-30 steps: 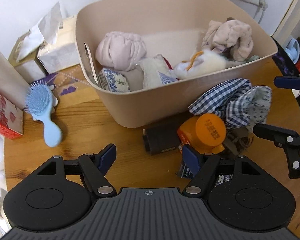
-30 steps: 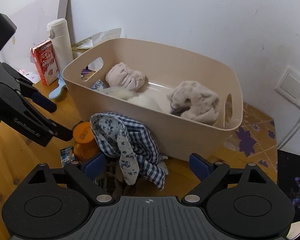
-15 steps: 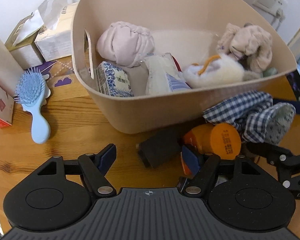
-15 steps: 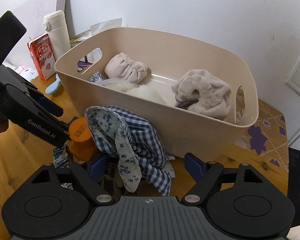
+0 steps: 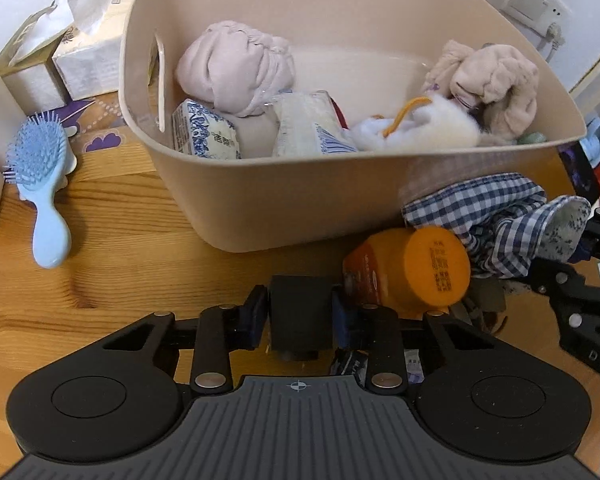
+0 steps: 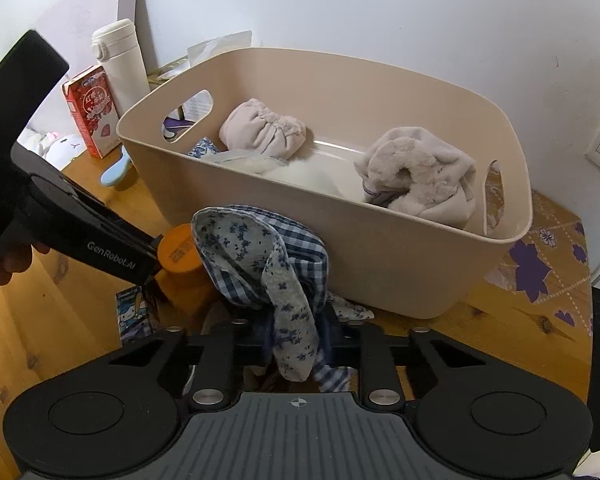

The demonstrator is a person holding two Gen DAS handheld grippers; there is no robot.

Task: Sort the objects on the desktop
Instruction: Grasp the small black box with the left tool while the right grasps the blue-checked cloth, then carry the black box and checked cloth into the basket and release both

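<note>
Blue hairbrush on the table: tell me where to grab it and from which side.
Grip the blue hairbrush by its smooth handle, coming from above with fingers across the narrow width. It lies flat on the wooden table, bristles up, handle pointing toward the camera.

Ahead of both grippers stands a smooth, matt beige plastic tub [image 5: 284,208]. Inside it lie soft cloth bundles, one pale pink [image 5: 236,68] and one fleecy cream [image 5: 496,80], beside a glossy printed packet [image 5: 204,136]. The left gripper [image 5: 300,316], of matt black plastic with blue rubbery pads, closes on a dull black block [image 5: 300,320]. Just right of it lies an orange plastic jar [image 5: 412,268] with a smooth lid. The right gripper [image 6: 296,340] pinches woven checked cloth [image 6: 296,256] with a floral lining. Far left of the left gripper lies a shiny blue plastic hairbrush [image 5: 44,184]. The tabletop [image 5: 120,272] is varnished wood with visible grain.
</note>
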